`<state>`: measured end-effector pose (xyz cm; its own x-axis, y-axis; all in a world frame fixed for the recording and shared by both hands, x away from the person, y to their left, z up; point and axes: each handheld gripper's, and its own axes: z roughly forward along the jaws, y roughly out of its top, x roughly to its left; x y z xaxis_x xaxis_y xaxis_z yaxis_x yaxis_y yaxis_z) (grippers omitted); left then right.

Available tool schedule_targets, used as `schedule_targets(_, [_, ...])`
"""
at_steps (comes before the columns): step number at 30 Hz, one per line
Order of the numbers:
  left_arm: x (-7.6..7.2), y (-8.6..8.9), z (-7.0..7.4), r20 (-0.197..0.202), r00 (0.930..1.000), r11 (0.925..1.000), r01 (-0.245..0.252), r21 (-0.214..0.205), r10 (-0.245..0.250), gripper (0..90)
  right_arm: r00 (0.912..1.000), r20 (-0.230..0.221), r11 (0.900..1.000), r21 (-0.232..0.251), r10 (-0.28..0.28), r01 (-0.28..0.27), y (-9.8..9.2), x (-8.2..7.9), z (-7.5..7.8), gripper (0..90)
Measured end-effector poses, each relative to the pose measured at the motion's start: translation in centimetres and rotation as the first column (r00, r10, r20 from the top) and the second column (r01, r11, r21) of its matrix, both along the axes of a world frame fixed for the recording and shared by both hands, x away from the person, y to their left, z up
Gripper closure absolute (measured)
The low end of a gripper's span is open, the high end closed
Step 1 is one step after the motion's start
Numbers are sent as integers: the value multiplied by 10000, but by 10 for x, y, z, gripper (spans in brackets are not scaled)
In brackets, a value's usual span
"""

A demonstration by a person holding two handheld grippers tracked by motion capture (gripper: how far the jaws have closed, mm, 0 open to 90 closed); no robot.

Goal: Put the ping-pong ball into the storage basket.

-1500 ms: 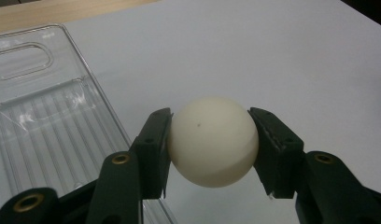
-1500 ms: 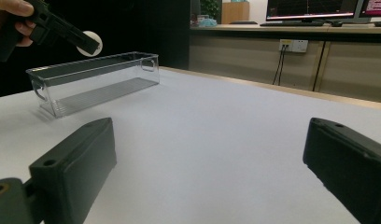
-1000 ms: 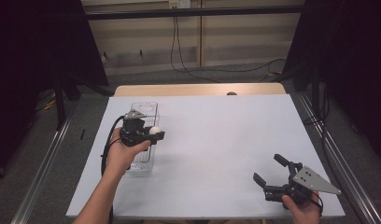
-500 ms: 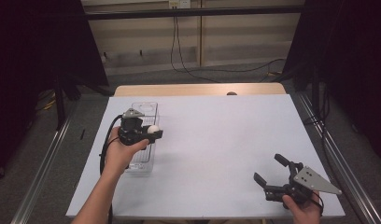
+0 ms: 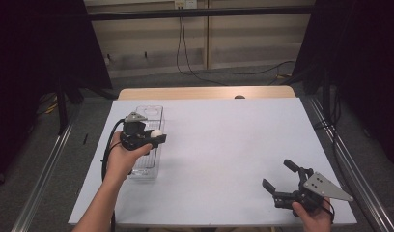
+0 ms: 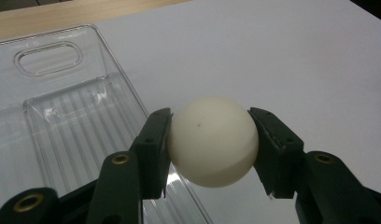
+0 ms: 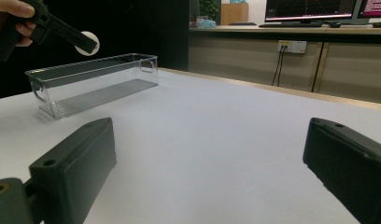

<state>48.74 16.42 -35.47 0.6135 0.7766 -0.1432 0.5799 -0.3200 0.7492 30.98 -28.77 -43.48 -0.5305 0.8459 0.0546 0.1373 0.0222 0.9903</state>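
The left gripper (image 6: 209, 151) pinches a white ball (image 6: 212, 141) above the clear tray (image 5: 147, 140), apparently over its right wall, its long axis running away from the person, while the right gripper (image 5: 278, 176) rests spread, well apart.

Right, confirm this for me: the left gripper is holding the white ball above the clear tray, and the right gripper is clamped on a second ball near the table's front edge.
One part is wrong. The right gripper holds nothing: the right gripper view shows its jaws wide apart over bare table. The rest stands: the left gripper grips the white ball above the clear tray.
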Motion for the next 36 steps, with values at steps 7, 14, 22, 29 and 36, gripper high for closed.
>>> schedule_targets(7, [1, 4, 1, 50, 10000, 10000, 32, 86, -32, 511, 10000, -10, 10000, 29, -76, 76, 1, 0, 0, 22])
schedule_targets(14, [3, 6, 1, 83, 9999, 9999, -64, 110, 63, 511, 10000, -4, 10000, 45, -52, 52, 1, 0, 0, 22])
schedule_targets(22, [5, 7, 1, 104, 9996, 9996, -276, 5, 276, 511, 10000, -10, 10000, 50, -40, 40, 1, 1, 0, 22])
schedule_targets(29, [6, 8, 0, 129, 9986, 9985, -518, -186, 520, 511, 10000, -3, 10000, 27, -26, 26, 0, 0, 0, 22])
schedule_targets(36, [7, 9, 0, 123, 9978, 9977, -655, -163, 657, 511, 10000, 7, 10000, -11, 17, -17, 0, 0, 0, 22])
